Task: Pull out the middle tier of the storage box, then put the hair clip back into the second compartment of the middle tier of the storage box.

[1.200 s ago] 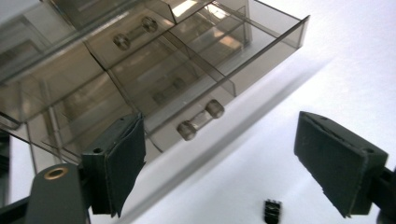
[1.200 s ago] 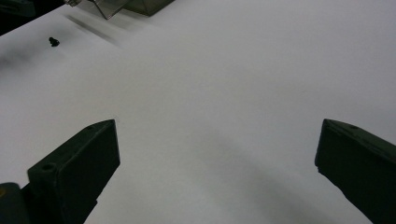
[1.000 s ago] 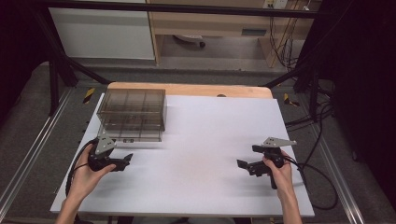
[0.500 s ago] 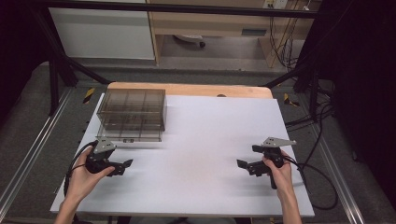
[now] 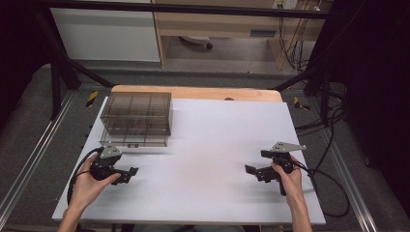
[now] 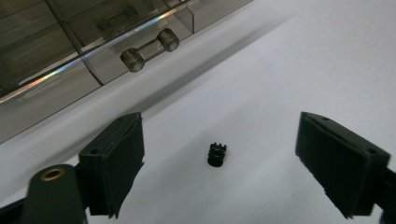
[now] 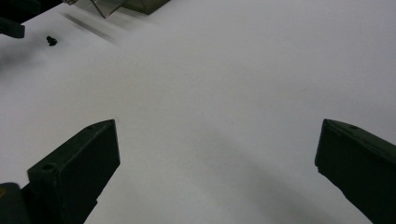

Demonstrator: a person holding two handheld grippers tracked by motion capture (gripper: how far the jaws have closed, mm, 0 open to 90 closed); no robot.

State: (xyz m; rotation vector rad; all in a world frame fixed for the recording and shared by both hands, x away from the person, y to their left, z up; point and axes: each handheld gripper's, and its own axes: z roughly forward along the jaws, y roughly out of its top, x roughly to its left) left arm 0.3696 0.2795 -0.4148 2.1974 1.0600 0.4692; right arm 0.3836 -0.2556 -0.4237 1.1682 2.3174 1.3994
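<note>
High view: left claw (image 5: pixel 129 175) held low over the near-left part of the white worktop (image 5: pixel 212 145), jaws apart, pointing right. It sits just in front of the smoky drawer box (image 5: pixel 138 118), which stands at the far-left of the worktop with its lowest drawer pulled partly out toward the person. Right claw (image 5: pixel 255 172) over the near-right part, jaws apart, pointing left toward the middle. The two claws are well apart. Cables trail from both toward the near edge. The small part is too small to make out here.

Left gripper view: left claw (image 6: pixel 219 163) wide apart, nothing gripped. Small black toothed part (image 6: pixel 216 154) lies on the worktop (image 6: pixel 299 60) between the jaws, closer to the jaw at left of the view, touching neither. Drawer box (image 6: pixel 84 42) fills the upper left; a clear bar handle (image 6: pixel 149 49) on the drawer front faces the camera. The part is near the drawer front, apart from it.

Right gripper view: right claw (image 7: pixel 217 158) wide apart, bare worktop (image 7: pixel 224 84) between the jaws. Far off at upper left the same black part (image 7: pixel 51 41) lies on the worktop, with a tip of the left claw (image 7: pixel 11 29) just beside it and a corner of the drawer box (image 7: pixel 135 5) at the top edge.
</note>
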